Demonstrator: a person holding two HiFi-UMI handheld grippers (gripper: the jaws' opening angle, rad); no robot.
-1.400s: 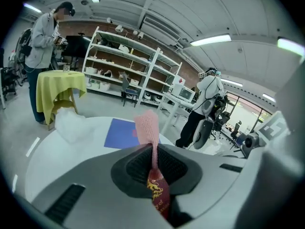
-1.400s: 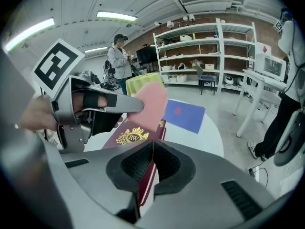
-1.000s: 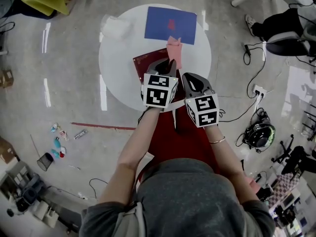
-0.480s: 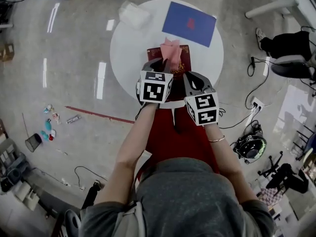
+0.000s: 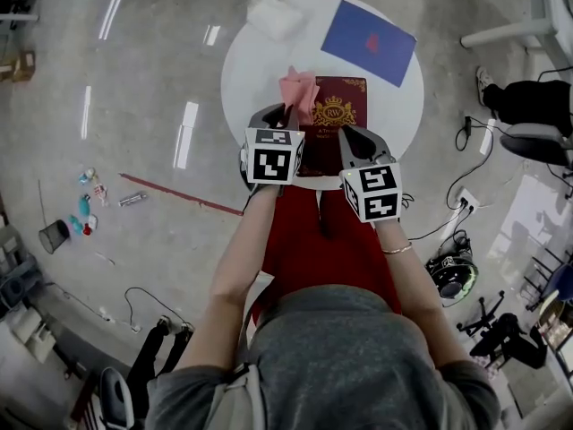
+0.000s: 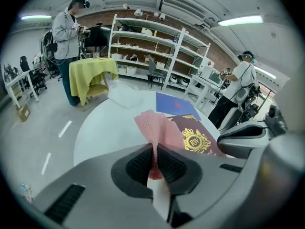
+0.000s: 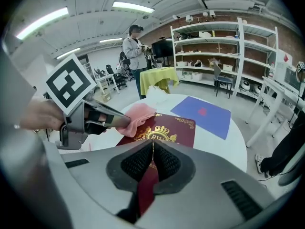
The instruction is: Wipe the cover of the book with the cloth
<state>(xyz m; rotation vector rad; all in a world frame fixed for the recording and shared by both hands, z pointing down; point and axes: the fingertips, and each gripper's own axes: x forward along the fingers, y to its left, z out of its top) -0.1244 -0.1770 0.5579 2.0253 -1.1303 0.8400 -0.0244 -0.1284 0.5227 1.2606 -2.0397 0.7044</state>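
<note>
The fingers (image 6: pixel 141 164) of the left gripper (image 6: pixel 155 159) are pressed together on a pink cloth (image 6: pixel 153 127), pinching a fold of it so that the rest fans out past the tips. The fingers (image 7: pixel 136 162) of the right gripper (image 7: pixel 152 160) are likewise closed, clamped on the near edge of a maroon book (image 7: pixel 164 128) whose cover bears a gold crest and gold corner ornaments.

In the head view the book (image 5: pixel 333 125) lies flat on the near half of a round white table (image 5: pixel 249 65), its near edge just beside the table's rim. The cloth (image 5: pixel 298 88) rests on the book's far left corner, part on the cover and part on the table to the left. The left gripper (image 5: pixel 288 113) comes in from the near side at the book's left edge, and the right gripper (image 5: pixel 352 141) holds the near right part of the book.

A blue sheet (image 5: pixel 369 41) lies on the far right of the table, apart from the book. A crumpled white wrapper (image 5: pixel 273 12) sits at the far left rim.
</note>
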